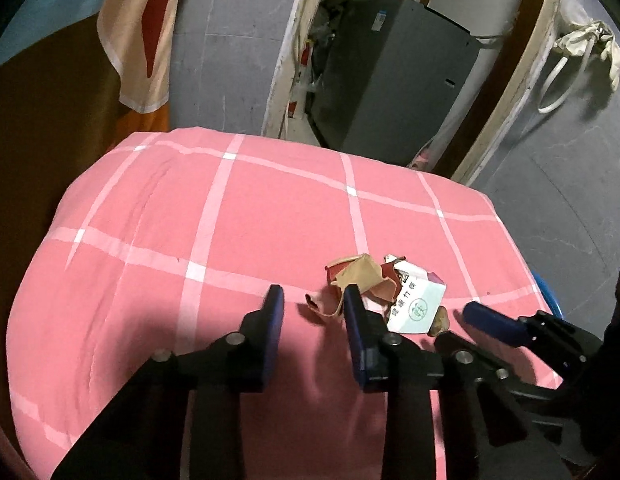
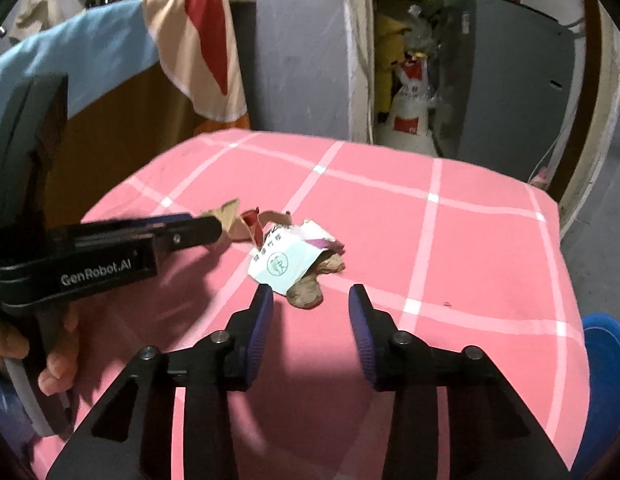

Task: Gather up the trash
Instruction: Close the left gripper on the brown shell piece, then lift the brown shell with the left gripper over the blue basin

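Note:
A small heap of trash lies on the pink checked cloth (image 1: 269, 208): torn tan and red paper scraps (image 1: 358, 276), a crumpled white and green carton (image 1: 416, 304) and a brownish lump (image 2: 305, 294). My left gripper (image 1: 313, 294) is open just left of the heap, and a tan scrap lies loose by its right finger. In the right wrist view its fingers (image 2: 189, 230) reach the scraps (image 2: 245, 224) from the left. My right gripper (image 2: 310, 294) is open with the lump between its tips, and the pads do not press it. The carton (image 2: 281, 266) lies just beyond.
The cloth's far edge drops off before a grey cabinet (image 1: 394, 68) and a cluttered doorway with a white sack (image 2: 410, 116). A draped red and cream cloth (image 2: 197, 48) hangs at the back left. A blue container (image 2: 606, 364) stands below the right edge. A hand (image 2: 57, 368) holds the left gripper.

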Tool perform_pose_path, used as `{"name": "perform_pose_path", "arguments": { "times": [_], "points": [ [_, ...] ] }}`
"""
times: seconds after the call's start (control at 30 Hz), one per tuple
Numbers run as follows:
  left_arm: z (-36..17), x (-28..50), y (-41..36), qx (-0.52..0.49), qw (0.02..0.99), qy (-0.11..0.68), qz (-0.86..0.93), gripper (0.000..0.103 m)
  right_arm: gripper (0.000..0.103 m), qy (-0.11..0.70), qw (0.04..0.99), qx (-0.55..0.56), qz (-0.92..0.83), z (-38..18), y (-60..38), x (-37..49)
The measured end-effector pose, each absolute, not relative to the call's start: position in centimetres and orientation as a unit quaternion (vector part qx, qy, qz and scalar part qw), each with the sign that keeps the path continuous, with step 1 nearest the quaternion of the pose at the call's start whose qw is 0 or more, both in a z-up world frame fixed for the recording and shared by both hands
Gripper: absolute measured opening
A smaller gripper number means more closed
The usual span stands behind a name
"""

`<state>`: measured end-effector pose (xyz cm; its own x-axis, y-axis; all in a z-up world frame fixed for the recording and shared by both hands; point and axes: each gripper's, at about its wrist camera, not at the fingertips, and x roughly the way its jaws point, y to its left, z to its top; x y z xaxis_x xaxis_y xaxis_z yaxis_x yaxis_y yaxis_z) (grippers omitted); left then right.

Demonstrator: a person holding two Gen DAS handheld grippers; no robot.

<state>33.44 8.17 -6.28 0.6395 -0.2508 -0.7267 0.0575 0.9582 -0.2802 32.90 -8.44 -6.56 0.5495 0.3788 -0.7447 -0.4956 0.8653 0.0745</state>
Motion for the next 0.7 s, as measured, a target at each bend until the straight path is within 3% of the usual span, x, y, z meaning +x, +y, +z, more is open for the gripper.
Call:
{"name": "perform_pose_path", "arguments": {
  "times": [0.07, 0.23, 0.7],
  "points": [
    [-6.4, 33.6, 8.1, -0.117, 0.896, 0.42, -0.091, 0.017, 0.034, 0.409, 0.873, -0.08, 0.253, -6.7, -8.0, 33.2],
    [-6.4, 33.6, 7.8, -0.112, 0.894, 0.423, -0.099, 0.009, 0.018, 0.415, 0.868, -0.093, 0.257, -7.0, -7.4, 33.6],
    [-4.6, 30.3, 6.9, -0.146, 0.903, 0.393, -0.098, 0.005, 0.018, 0.396, 0.877, -0.049, 0.267, -5.5, -10.3, 30.6]
  ]
}}
